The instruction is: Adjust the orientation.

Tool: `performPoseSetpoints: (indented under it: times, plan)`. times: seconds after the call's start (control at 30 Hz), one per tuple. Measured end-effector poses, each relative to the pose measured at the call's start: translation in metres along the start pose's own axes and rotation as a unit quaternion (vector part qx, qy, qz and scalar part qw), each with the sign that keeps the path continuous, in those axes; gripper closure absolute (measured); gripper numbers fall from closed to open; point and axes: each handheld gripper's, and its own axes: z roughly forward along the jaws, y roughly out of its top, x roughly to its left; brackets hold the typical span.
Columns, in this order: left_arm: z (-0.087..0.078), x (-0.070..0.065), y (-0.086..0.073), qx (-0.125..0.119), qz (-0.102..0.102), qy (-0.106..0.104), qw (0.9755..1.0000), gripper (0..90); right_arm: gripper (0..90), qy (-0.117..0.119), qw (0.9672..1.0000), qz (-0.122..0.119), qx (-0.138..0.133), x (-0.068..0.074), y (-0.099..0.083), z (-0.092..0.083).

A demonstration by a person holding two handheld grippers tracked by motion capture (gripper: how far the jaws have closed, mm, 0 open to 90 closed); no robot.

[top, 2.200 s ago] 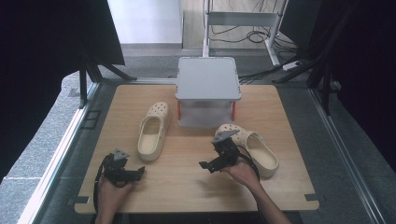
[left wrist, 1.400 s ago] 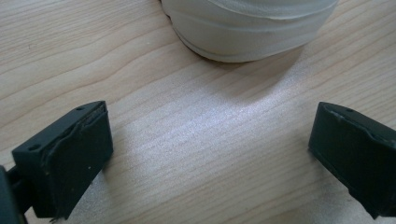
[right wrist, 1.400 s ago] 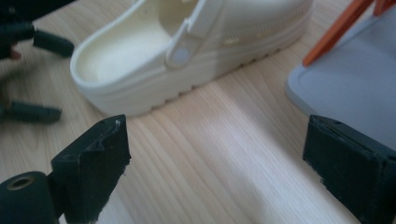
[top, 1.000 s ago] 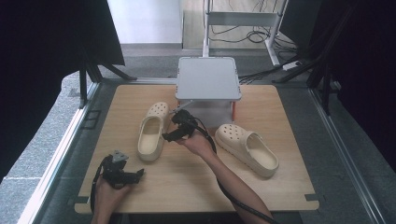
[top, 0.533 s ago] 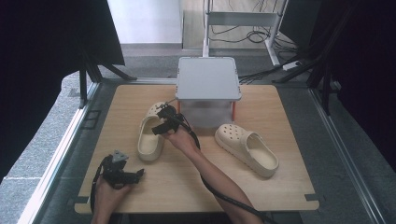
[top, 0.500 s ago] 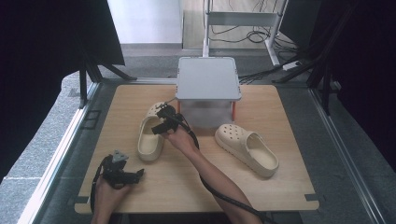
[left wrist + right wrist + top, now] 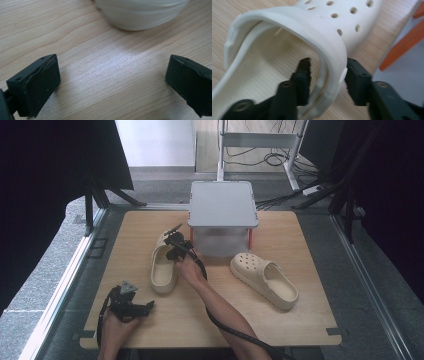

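Two cream clogs lie on the wooden table (image 7: 125, 230). My right gripper (image 7: 171, 251) reaches over the left clog (image 7: 161, 270), beside the grey box. In the right gripper view its jaws (image 7: 327, 77) straddle this clog's (image 7: 287, 27) side wall, one finger inside the shoe and one outside. They have just been closing. The outer pad (image 7: 355, 80) touches the wall, while a thin gap shows at the inner one. My left gripper (image 7: 146, 308) rests near the table's front left edge, open with bare wood between its fingers (image 7: 112, 82). The clog's heel (image 7: 140, 12) lies just ahead of it.
A grey lidded box (image 7: 222, 202) on orange legs (image 7: 402, 47) stands at the back middle, right beside the held clog. The other clog (image 7: 265, 280) lies to the right of it. Dark curtains and a frame surround the table.
My right gripper left the right clog, crossed to the left clog and lowered its jaws over the side wall, narrowing them. The left gripper stayed put.
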Motion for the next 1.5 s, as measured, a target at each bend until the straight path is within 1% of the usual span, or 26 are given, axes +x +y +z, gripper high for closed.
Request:
performPoseSetpoints:
  times: [0.1,0.13,0.2,0.23,0.27,0.37,0.4,0.43,0.47,0.5,0.6,0.63,0.67,0.77,0.97,1.07,1.17,1.27,1.37,1.4,1.43,1.47,1.5]
  plan:
    - [0.000,0.000,0.000,0.000,0.000,0.000,1.0000,0.0,73.7,0.001,1.0000,0.004,0.006,-0.008,0.000,-0.004]
    - [0.000,0.000,0.000,0.000,0.000,0.000,1.0000,0.0,76.3,0.004,1.0000,0.002,0.007,-0.011,0.000,-0.005]
    - [0.000,0.000,0.000,0.000,0.000,0.000,1.0000,0.0,77.0,0.018,0.9998,-0.001,0.006,-0.014,-0.001,-0.009]
    - [0.000,0.000,0.000,0.000,0.000,0.000,1.0000,0.0,77.0,0.018,0.9998,-0.006,0.008,-0.014,-0.001,-0.011]
    - [0.000,0.000,0.000,0.000,0.000,0.000,1.0000,0.0,77.0,0.023,0.9996,-0.016,0.007,-0.012,-0.001,-0.014]
    - [0.000,0.000,0.000,0.000,-0.001,-0.001,1.0000,0.0,77.0,0.029,0.9990,-0.034,0.006,-0.009,0.000,-0.023]
    - [0.000,0.000,0.000,0.000,-0.001,-0.002,1.0000,0.0,77.0,0.040,0.9980,-0.048,0.005,-0.007,-0.001,-0.032]
    - [0.000,0.000,0.000,0.000,-0.001,-0.001,1.0000,0.0,77.0,0.040,0.9980,-0.048,0.005,-0.007,-0.001,-0.032]
    - [0.000,0.000,0.000,-0.001,-0.001,-0.001,1.0000,0.0,77.0,0.045,0.9976,-0.053,0.005,-0.006,-0.001,-0.036]
    - [0.000,0.000,0.000,-0.001,-0.001,-0.001,1.0000,0.0,77.0,0.053,0.9966,-0.063,0.001,-0.005,-0.002,-0.042]
    - [0.000,0.000,0.000,-0.001,-0.001,-0.001,1.0000,0.0,77.0,0.063,0.9950,-0.077,-0.003,-0.002,-0.005,-0.057]
    - [0.000,0.000,0.000,-0.001,-0.001,-0.001,1.0000,0.0,76.9,0.069,0.9937,-0.089,-0.007,-0.001,-0.008,-0.067]
    - [0.000,0.000,0.000,-0.001,-0.001,-0.001,1.0000,0.0,76.9,0.069,0.9937,-0.089,-0.007,-0.001,-0.008,-0.067]
    - [0.000,0.000,0.000,-0.001,-0.001,-0.001,1.0000,0.0,76.9,0.083,0.9924,-0.091,-0.008,-0.003,-0.015,-0.081]
    - [0.000,0.000,0.000,0.000,0.000,-0.001,1.0000,0.0,76.7,0.123,0.9873,-0.099,-0.016,-0.014,-0.035,-0.111]
    - [0.000,0.000,0.000,0.000,0.000,-0.001,1.0000,0.0,76.7,0.131,0.9858,-0.103,-0.020,-0.018,-0.045,-0.127]
    - [0.000,0.000,0.000,-0.001,0.000,-0.001,1.0000,0.0,76.7,0.134,0.9845,-0.110,-0.029,-0.020,-0.058,-0.143]
    - [0.000,0.000,0.000,0.001,0.001,-0.001,1.0000,0.0,76.6,0.140,0.9829,-0.115,-0.033,-0.022,-0.072,-0.155]
    - [0.000,0.000,0.000,0.000,0.000,-0.001,1.0000,0.0,76.6,0.147,0.9818,-0.115,-0.038,-0.026,-0.092,-0.167]
    - [0.000,0.000,0.000,0.000,-0.001,-0.001,1.0000,0.0,76.6,0.148,0.9814,-0.115,-0.043,-0.027,-0.099,-0.170]
    - [0.000,0.000,0.000,0.000,-0.001,-0.001,1.0000,0.0,76.4,0.147,0.9811,-0.115,-0.051,-0.028,-0.112,-0.175]
    - [0.000,0.000,0.000,0.000,-0.001,-0.001,1.0000,0.0,76.4,0.147,0.9811,-0.115,-0.051,-0.028,-0.112,-0.175]
    - [0.000,0.000,0.000,0.001,0.000,-0.001,1.0000,0.0,76.4,0.147,0.9809,-0.115,-0.055,-0.029,-0.119,-0.178]
